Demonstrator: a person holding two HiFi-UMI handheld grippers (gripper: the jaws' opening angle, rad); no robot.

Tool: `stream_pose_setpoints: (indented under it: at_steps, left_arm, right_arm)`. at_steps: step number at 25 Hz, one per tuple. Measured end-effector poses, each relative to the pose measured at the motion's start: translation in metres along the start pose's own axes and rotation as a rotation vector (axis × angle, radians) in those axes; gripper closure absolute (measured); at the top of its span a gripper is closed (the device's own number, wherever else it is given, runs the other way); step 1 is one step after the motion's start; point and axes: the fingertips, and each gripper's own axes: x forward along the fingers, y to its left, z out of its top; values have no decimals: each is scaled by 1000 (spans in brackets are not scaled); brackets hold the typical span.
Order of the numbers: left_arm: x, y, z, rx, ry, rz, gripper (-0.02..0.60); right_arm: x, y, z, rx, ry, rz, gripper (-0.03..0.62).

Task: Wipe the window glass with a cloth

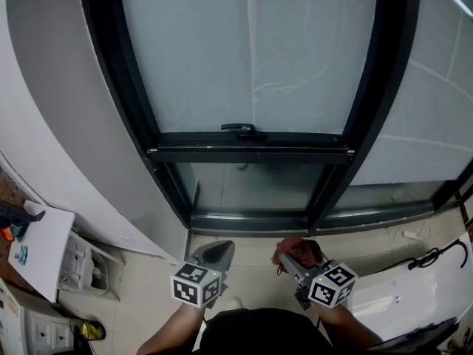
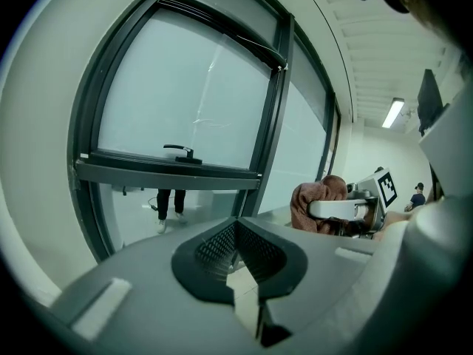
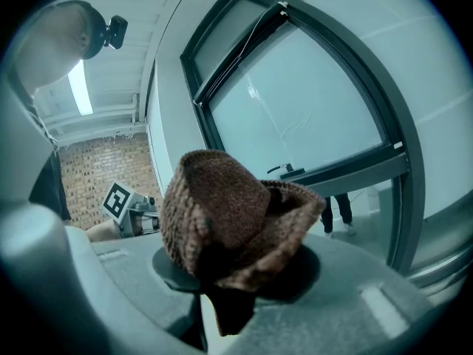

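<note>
Closest to you, your left gripper (image 1: 214, 254) is held low beneath the window (image 1: 247, 156). Its jaws are pressed together with nothing between them. Your right gripper (image 1: 288, 259) is just beside it, also beneath the window. Its jaws are clamped on a brown cloth (image 3: 229, 224), which bunches up in a thick fold above the jaw tips. The cloth is apart from the glass (image 1: 251, 58) and touches no part of the window. A black handle (image 1: 240, 129) sits on the dark bar across the window, at the foot of the large upper pane, and a smaller pane lies under that bar. Through the lower pane a person's legs (image 2: 170, 204) show on the far side of the window. A white table (image 1: 44, 246) stands left of the window.
</note>
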Motion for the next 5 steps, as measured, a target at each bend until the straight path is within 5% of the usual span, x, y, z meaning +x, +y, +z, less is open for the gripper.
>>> stream_pose_setpoints:
  at_steps: [5]
  left_arm:
    - [6,-5,-1,9,9,-18,565]
  right_arm:
    - [-1,-1,0,-3,2,-9,462]
